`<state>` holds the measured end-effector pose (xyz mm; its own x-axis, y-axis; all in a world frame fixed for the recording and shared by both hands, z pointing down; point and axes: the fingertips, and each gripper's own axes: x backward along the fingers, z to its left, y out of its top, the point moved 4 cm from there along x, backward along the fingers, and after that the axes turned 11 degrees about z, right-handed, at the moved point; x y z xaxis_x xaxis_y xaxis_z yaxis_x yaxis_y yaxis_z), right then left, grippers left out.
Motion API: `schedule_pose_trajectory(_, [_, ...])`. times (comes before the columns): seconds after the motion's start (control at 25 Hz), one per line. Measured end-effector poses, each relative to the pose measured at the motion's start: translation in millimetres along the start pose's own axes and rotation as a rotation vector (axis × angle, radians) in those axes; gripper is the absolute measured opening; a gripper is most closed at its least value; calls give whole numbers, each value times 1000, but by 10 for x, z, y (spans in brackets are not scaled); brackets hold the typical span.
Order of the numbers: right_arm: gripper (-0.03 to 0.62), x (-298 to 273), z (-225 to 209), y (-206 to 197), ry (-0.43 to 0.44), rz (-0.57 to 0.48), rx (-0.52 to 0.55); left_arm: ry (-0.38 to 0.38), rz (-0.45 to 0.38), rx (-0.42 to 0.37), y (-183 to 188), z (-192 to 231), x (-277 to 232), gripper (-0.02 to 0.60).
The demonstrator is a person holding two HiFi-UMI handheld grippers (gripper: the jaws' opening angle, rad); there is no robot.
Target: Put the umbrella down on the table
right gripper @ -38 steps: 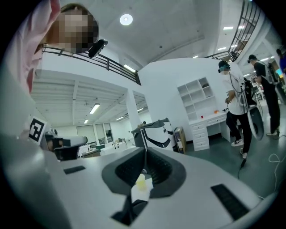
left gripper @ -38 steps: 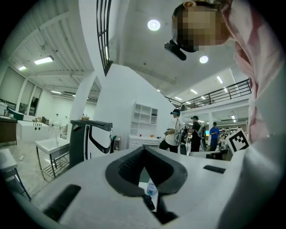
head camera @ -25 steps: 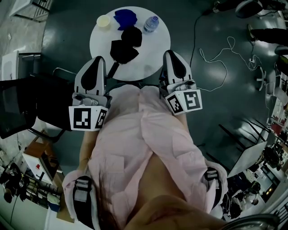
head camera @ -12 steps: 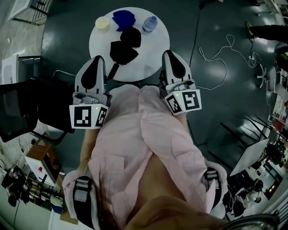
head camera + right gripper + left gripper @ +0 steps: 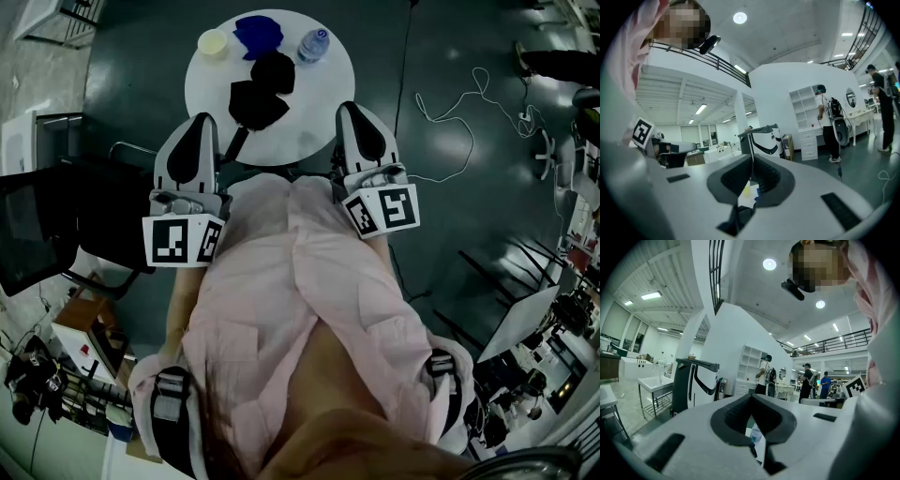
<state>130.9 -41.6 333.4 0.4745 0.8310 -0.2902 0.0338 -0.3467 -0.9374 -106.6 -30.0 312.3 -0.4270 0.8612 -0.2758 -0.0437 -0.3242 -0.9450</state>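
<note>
Black folded fabric umbrella [image 5: 260,92] on round white surface [image 5: 314,117], handle end slanting toward left gripper [image 5: 201,124]. Left gripper and right gripper [image 5: 351,111] both closed, empty.

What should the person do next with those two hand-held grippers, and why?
Probably nothing beyond lowering them: the black umbrella already lies on the round white table, and the left hand-held gripper and right hand-held gripper are both shut, empty, held back near the chest.

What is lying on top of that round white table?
A black umbrella, a blue crumpled thing, a water bottle and a pale yellow cup. Whatever lies under the umbrella is covered.
</note>
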Motion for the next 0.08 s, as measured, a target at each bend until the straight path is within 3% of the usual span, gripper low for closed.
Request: schedule_pose_trajectory(0.08, [31, -6, -1, 0, 1, 1, 2, -1, 3, -1, -11, 5, -6, 18])
